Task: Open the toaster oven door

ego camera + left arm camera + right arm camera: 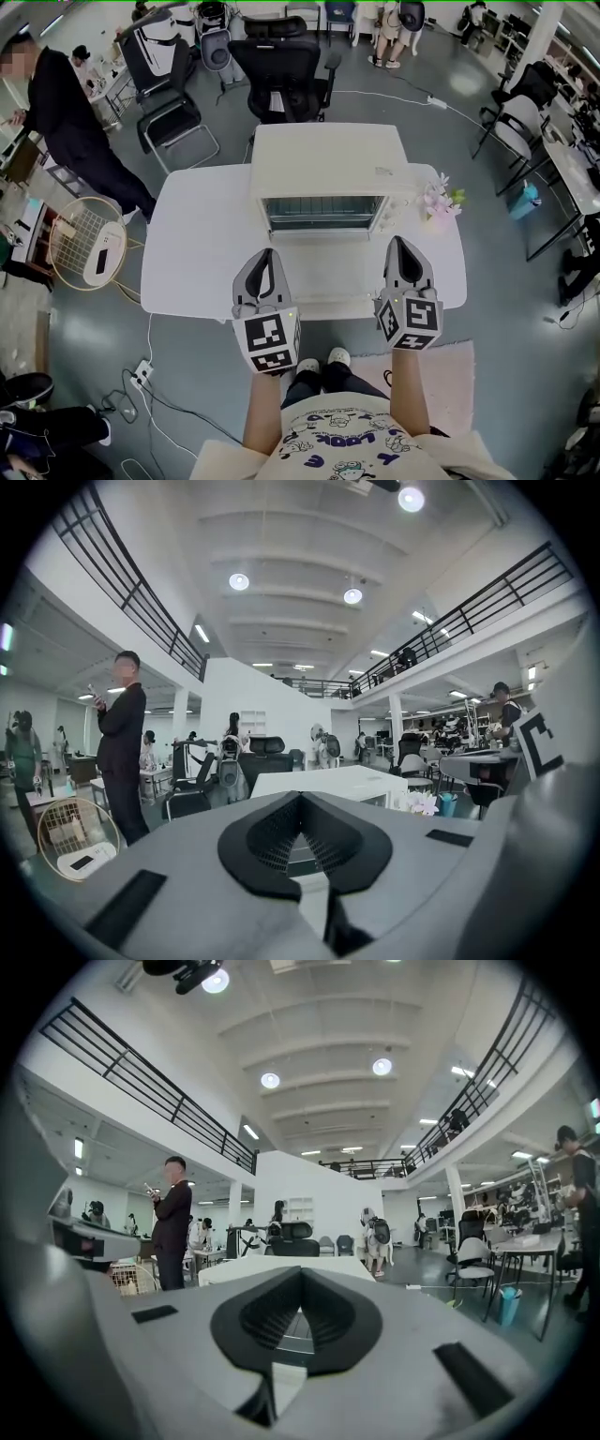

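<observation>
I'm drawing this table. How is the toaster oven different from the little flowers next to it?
The toaster oven is big, boxy and cream; the flowers are small, pink and white. The toaster oven stands mid-table; the flowers stand to its right, near the table's edge. Both rest on the white table.

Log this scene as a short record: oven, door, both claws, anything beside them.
oven: white box-shaped toaster oven, centred on white rectangular table
door: looks folded down toward the person; not certain
left claw: shut, empty, over table's near edge
right claw: shut, empty, over table's near edge
beside oven: small pink-white flowers on its right
bystander: person in dark clothes, left of table
</observation>
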`<state>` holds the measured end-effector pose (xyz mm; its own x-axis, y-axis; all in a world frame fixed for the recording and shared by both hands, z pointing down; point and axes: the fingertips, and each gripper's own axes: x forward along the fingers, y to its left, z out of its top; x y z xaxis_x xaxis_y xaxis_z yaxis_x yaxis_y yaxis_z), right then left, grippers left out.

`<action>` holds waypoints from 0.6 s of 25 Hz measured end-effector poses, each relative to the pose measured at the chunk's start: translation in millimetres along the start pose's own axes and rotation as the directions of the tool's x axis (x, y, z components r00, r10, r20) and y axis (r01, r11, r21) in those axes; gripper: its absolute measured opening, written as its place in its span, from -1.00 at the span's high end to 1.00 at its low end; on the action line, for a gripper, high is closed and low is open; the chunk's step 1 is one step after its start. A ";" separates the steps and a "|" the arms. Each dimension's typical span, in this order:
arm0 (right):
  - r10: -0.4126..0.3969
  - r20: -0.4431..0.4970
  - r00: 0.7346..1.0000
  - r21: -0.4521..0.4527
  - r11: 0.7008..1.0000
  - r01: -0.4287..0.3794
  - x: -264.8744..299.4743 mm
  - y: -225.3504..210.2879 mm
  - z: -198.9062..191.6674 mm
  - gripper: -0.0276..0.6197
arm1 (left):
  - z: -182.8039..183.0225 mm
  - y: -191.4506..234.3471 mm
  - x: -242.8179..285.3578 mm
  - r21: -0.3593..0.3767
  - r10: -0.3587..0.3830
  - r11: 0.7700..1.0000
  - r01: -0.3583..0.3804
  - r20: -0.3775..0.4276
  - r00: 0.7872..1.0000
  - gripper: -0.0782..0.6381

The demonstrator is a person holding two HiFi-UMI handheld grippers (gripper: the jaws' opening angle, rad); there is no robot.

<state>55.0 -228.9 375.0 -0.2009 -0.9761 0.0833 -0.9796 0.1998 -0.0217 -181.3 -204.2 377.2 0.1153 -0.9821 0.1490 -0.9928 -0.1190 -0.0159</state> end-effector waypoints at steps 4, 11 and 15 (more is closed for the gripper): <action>0.007 0.030 1.000 -0.010 1.000 -0.006 -2.4 1.1 15.3 0.92 | 14.8 -1.8 -1.0 0.010 0.000 1.000 0.000 0.029 1.000 0.77; 0.012 0.062 0.998 -0.015 1.000 -0.011 -3.2 0.3 30.2 0.92 | 29.6 -3.4 -0.2 0.020 -0.002 1.000 0.001 0.062 0.998 0.77; 0.016 0.070 0.997 -0.016 1.000 -0.014 -2.6 1.5 32.6 0.93 | 32.7 -3.3 -0.2 0.023 -0.003 1.000 0.001 0.069 0.998 0.77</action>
<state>54.2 -228.9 342.3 -0.2152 -0.9765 0.0132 -0.9766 0.2152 -0.0073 -177.0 -208.4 344.9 0.1199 -0.9895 0.0806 -0.9916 -0.1233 -0.0386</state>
